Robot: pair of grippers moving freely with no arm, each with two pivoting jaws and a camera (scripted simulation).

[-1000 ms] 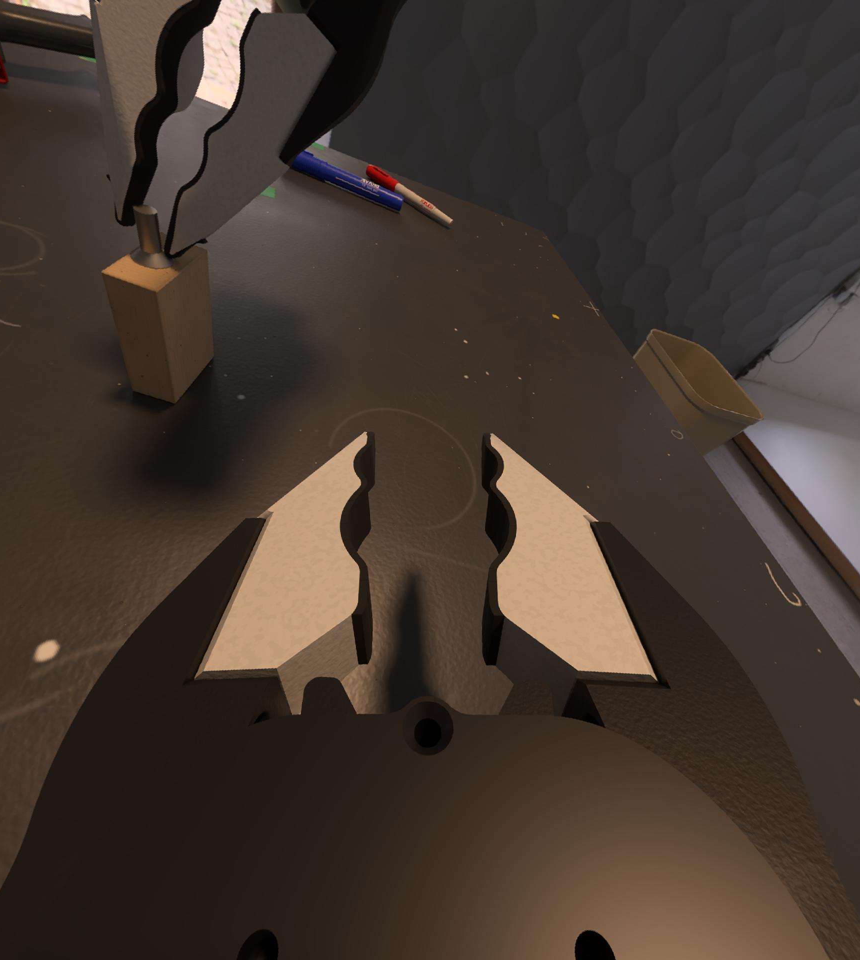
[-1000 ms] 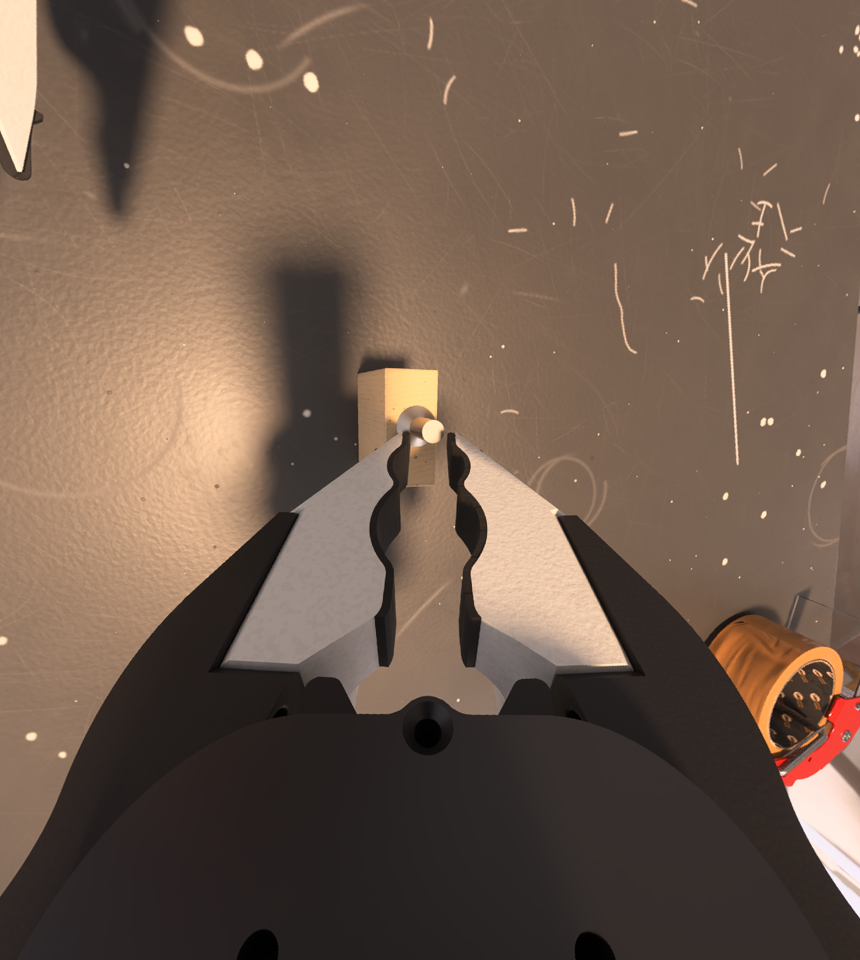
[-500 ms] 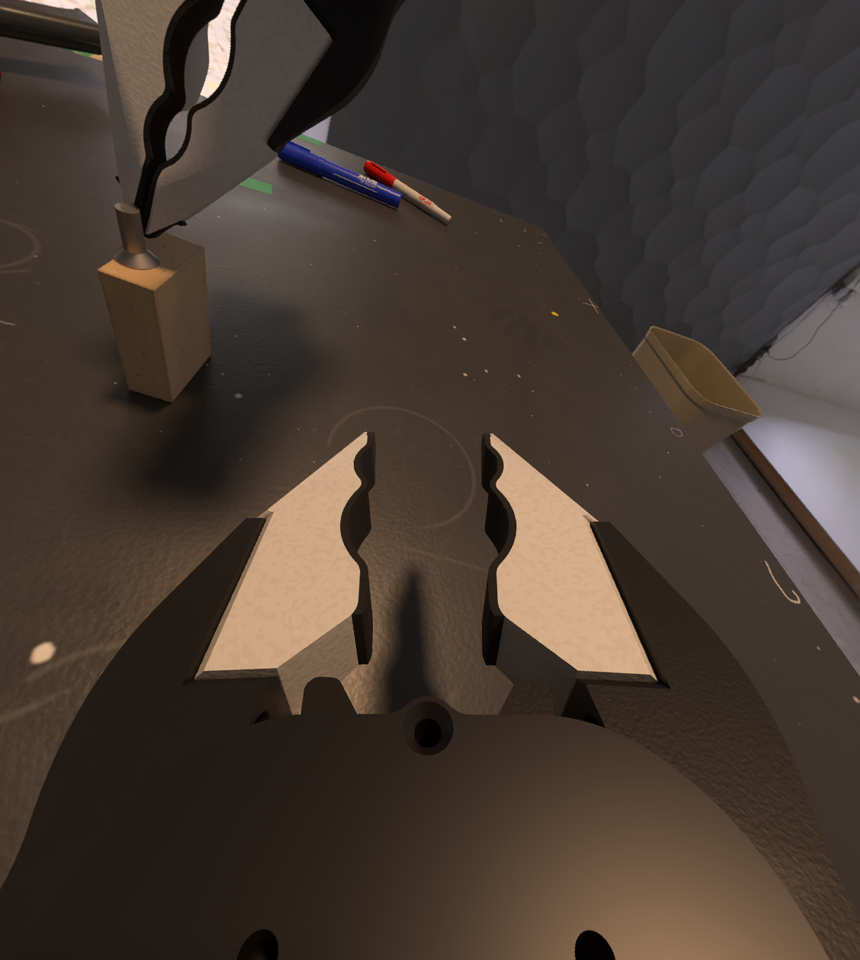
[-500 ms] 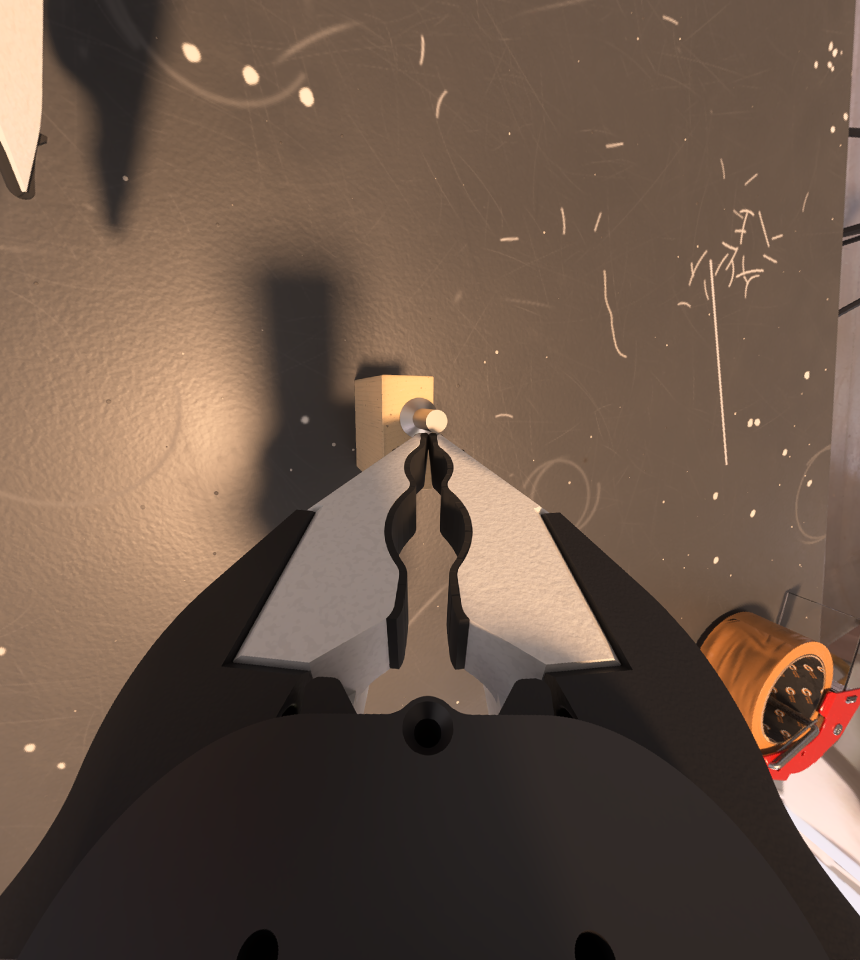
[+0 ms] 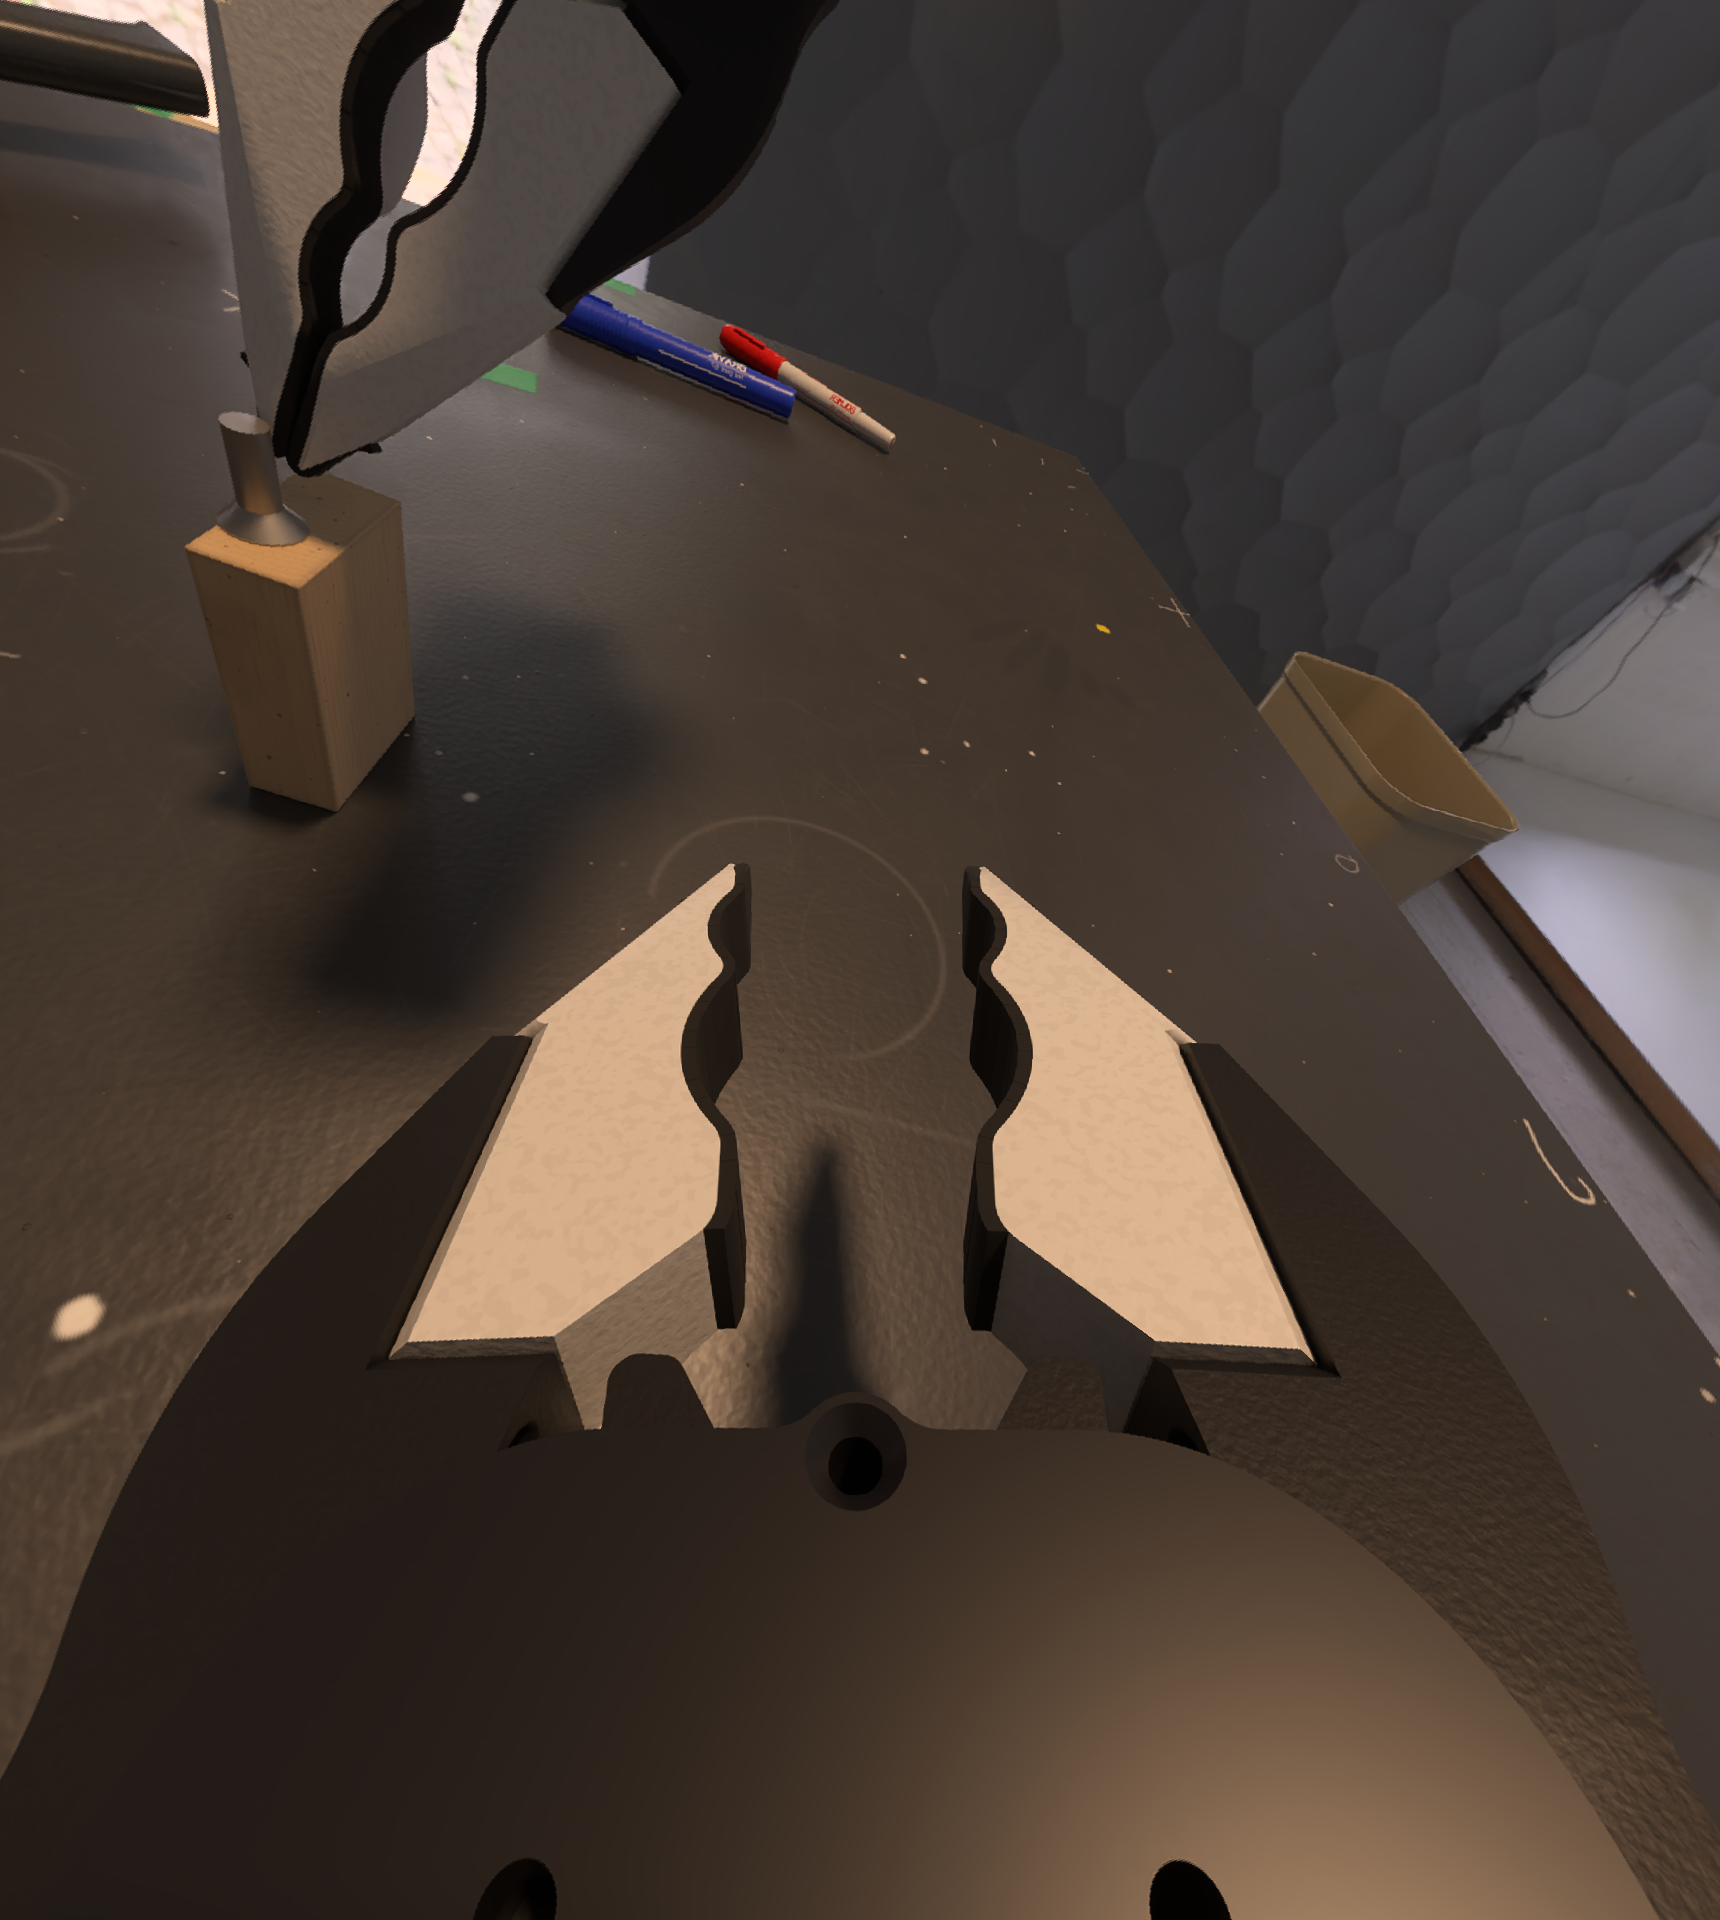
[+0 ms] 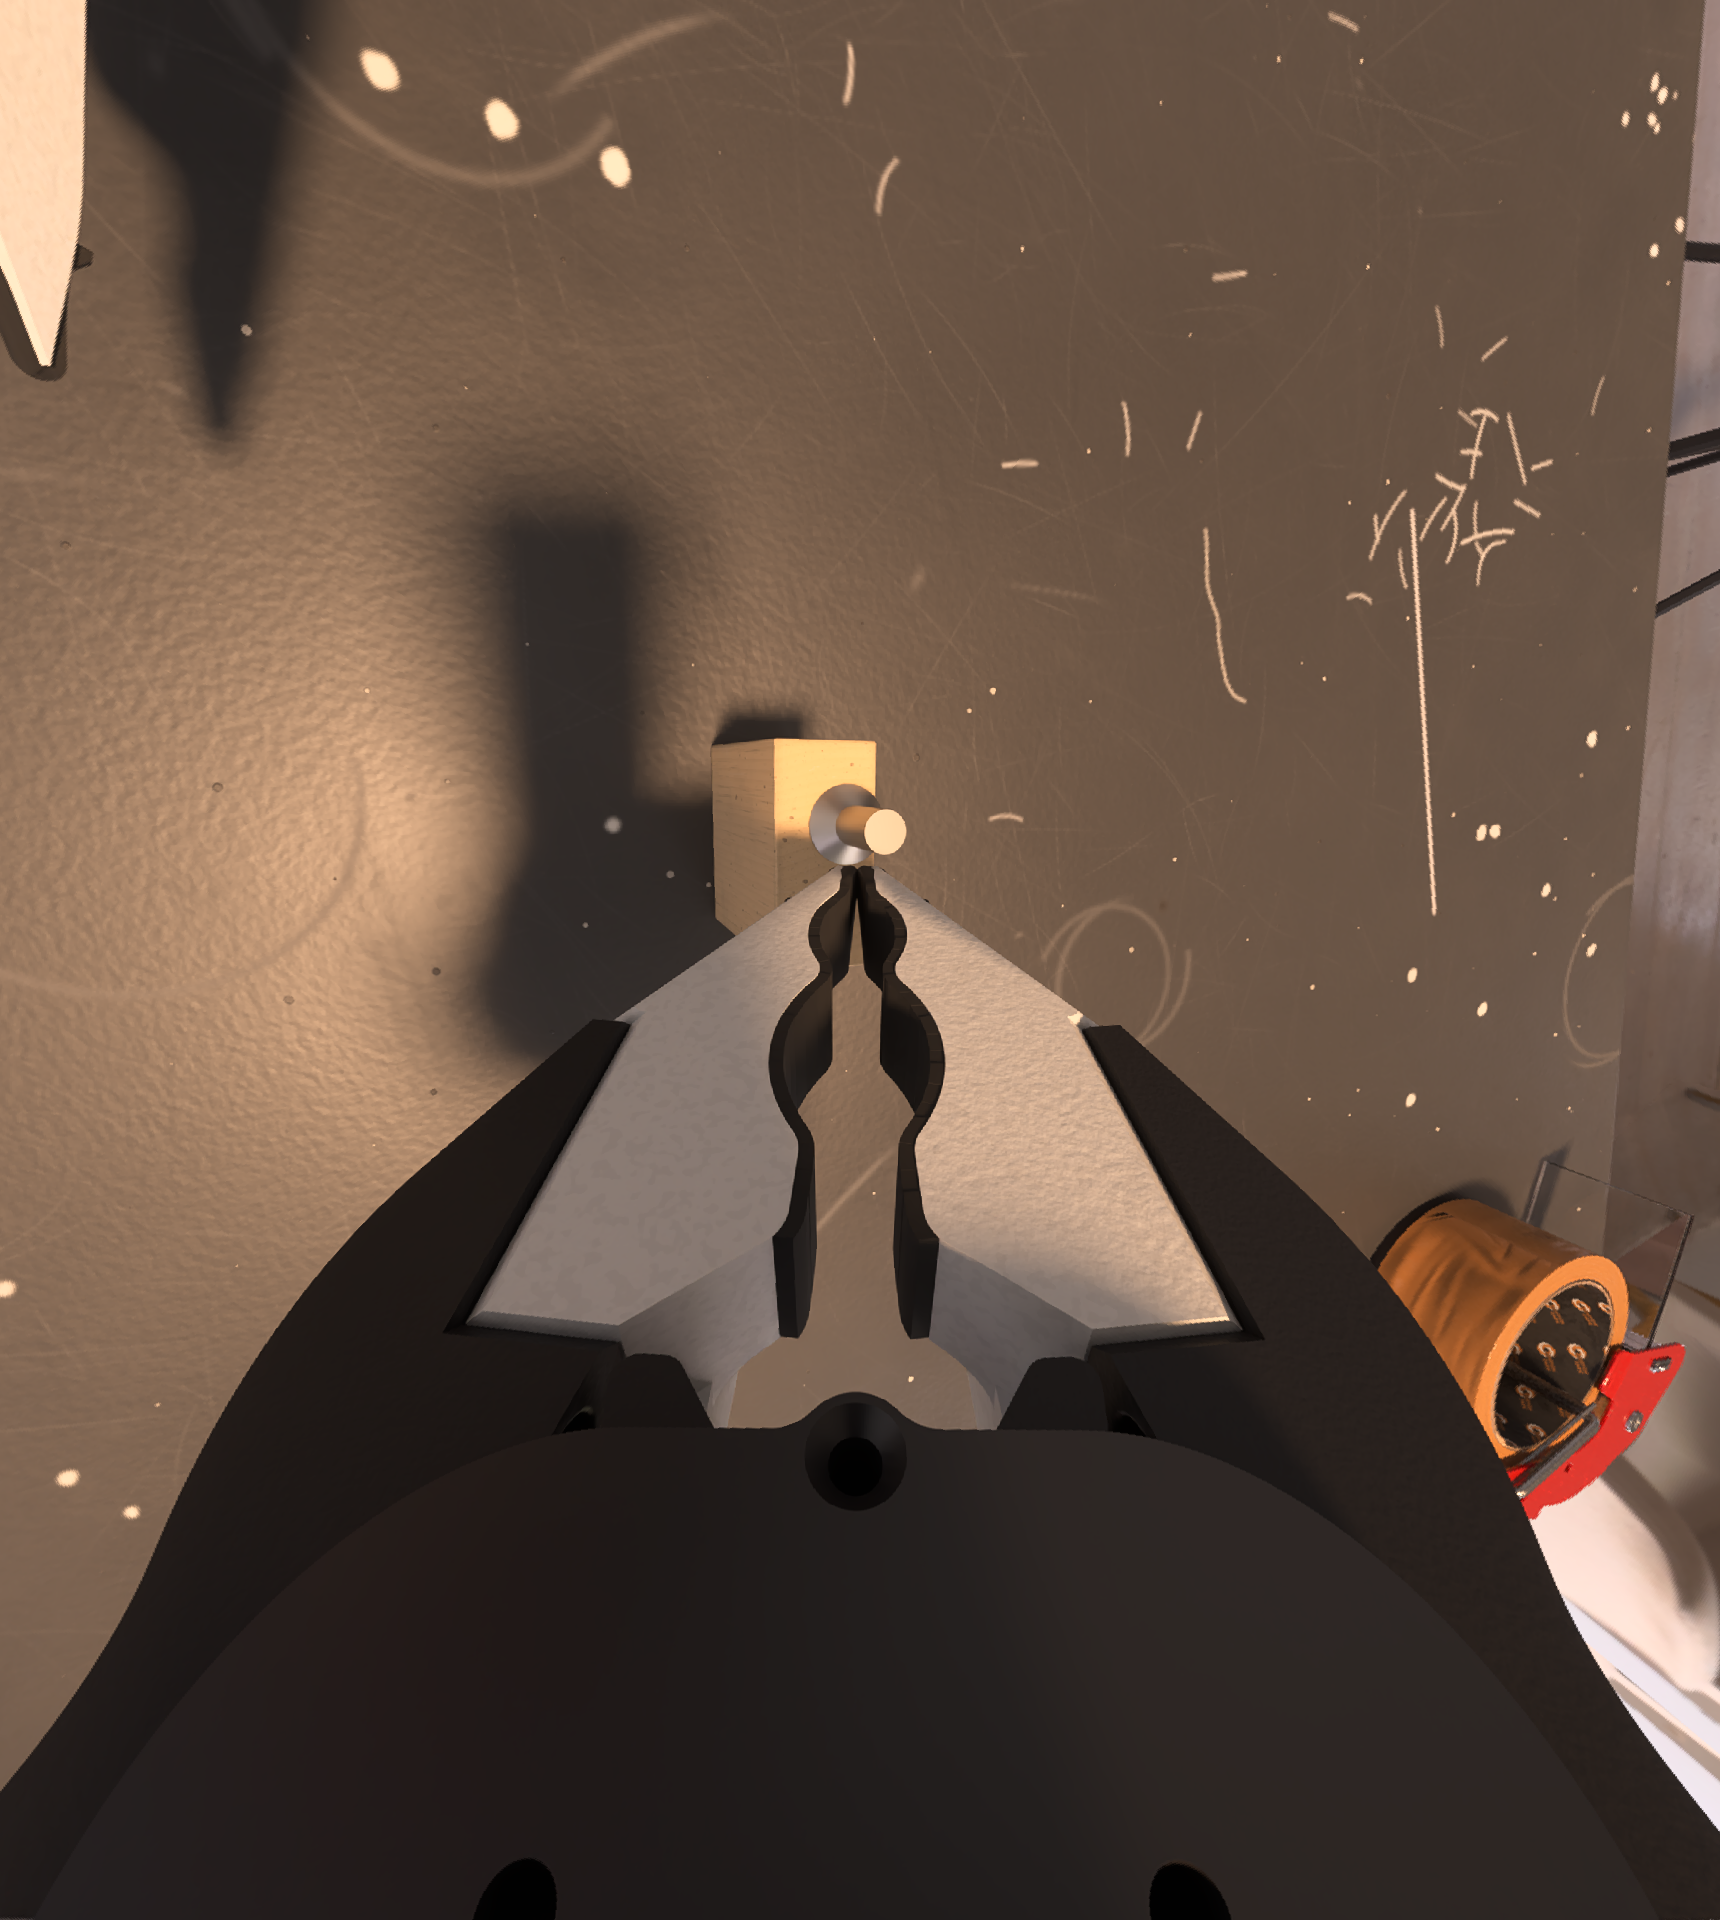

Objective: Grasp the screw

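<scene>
A grey metal screw (image 5: 251,488) stands upright in the top of a small wooden block (image 5: 316,644) on the dark table. My right gripper (image 5: 300,457) hangs over the block with its jaws closed together. Its tips sit just beside the screw shaft, not around it. In the right wrist view the screw (image 6: 868,831) and the block (image 6: 762,821) show just beyond the closed tips of my right gripper (image 6: 854,878). My left gripper (image 5: 856,883) is open and empty, low over the table to the right of the block.
A blue marker (image 5: 679,358) and a red-capped pen (image 5: 814,390) lie at the far table edge. A beige bin (image 5: 1386,769) hangs off the right edge. An orange tape dispenser (image 6: 1521,1340) sits beside the table. One left finger (image 6: 14,187) shows in the right wrist view.
My right gripper's jaws have closed from open to touching and it has drawn back slightly. The screw stays in the block, outside the jaws. The left gripper has not moved.
</scene>
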